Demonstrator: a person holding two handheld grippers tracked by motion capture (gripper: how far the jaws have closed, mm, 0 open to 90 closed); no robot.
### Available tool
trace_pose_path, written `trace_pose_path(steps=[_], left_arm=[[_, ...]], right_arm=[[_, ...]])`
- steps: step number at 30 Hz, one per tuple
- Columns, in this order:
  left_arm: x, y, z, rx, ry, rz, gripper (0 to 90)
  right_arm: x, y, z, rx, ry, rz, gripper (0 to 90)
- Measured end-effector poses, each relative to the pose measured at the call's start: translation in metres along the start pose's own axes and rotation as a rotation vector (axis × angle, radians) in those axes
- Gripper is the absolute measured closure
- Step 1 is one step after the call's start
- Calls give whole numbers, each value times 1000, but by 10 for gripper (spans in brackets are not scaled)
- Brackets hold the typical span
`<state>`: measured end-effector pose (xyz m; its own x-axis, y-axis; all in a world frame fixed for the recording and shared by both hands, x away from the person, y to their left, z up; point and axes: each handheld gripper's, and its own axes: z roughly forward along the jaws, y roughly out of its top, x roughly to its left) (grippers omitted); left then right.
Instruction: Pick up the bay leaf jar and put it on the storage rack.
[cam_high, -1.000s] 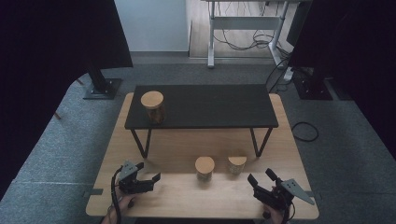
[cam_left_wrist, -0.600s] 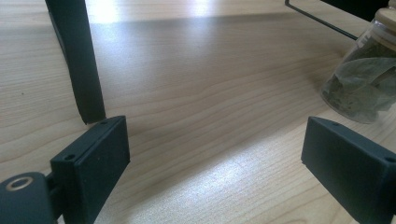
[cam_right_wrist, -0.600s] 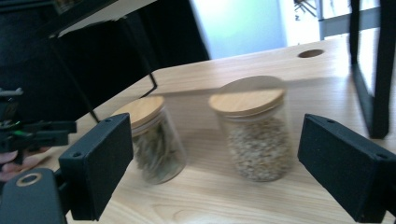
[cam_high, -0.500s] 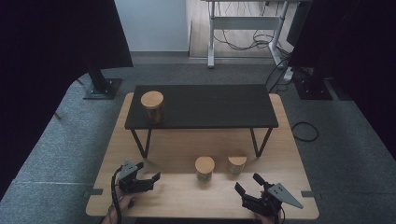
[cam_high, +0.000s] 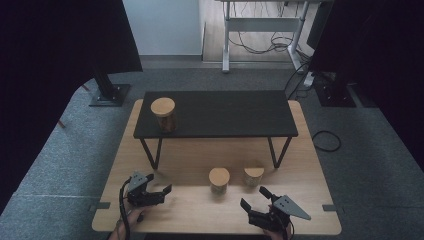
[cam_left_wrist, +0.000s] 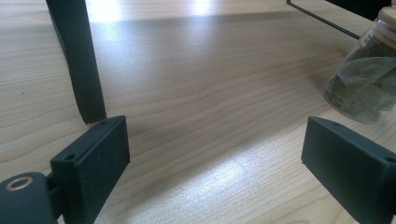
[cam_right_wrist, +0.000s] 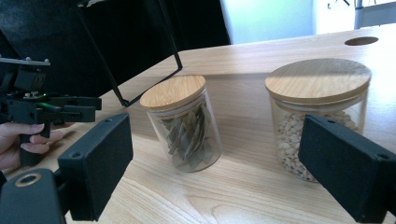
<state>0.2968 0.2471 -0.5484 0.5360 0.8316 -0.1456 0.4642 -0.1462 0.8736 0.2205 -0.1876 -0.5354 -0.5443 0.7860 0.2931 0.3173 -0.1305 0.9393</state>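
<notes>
Two glass jars with wooden lids stand on the wooden table (cam_high: 180, 160) near its front. One holds dried leaves (cam_high: 219, 180) (cam_right_wrist: 184, 123) (cam_left_wrist: 369, 79); the other, to its right, holds pale seeds (cam_high: 253, 176) (cam_right_wrist: 320, 116). A third lidded jar (cam_high: 163, 114) stands on the left end of a black low shelf (cam_high: 225, 112). My right gripper (cam_high: 253, 197) (cam_right_wrist: 215, 168) is open just in front of the two jars, touching neither. My left gripper (cam_high: 164, 194) (cam_left_wrist: 215, 149) is open and empty at the front left, low over the wood and pointing right toward the leaf jar.
The shelf's thin black legs (cam_high: 150, 152) (cam_left_wrist: 77, 60) come down on the table just behind the left gripper and behind the seed jar (cam_high: 279, 150). In the right gripper view, a hand holds the left gripper (cam_right_wrist: 51, 112) at the left. Grey carpet surrounds the table.
My right gripper has moved left from the front right corner and turned toward the two jars. The left gripper has stayed where it was.
</notes>
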Motion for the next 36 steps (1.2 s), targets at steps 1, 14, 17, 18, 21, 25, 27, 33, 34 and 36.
trace_pose_path(steps=[1,14,17,18,21,25,27,33,34,36], left_arm=[[0,0,0,-1,2,1,72],[-1,0,0,-1,13,3,71],[-1,0,0,-2,15,4,71],[-1,0,0,-2,17,4,71],[-2,0,0,0,19,6,70],[-2,0,-1,2,27,8,70],[-2,0,-1,2,26,8,70],[-2,0,-1,2,24,6,69],[-2,0,0,2,25,6,69],[-2,0,-1,2,26,8,69]], right_arm=[[1,0,1,2,3,-1,97],[8,-1,24,56,52,-34,95],[11,-1,30,69,51,-52,94],[12,-1,32,72,51,-56,94],[15,-1,38,87,51,-77,92],[18,-1,46,107,52,-98,88],[18,-1,49,113,48,-100,88],[19,-1,58,123,31,-115,87],[20,-1,59,125,28,-121,87],[22,-1,62,131,24,-134,86]])
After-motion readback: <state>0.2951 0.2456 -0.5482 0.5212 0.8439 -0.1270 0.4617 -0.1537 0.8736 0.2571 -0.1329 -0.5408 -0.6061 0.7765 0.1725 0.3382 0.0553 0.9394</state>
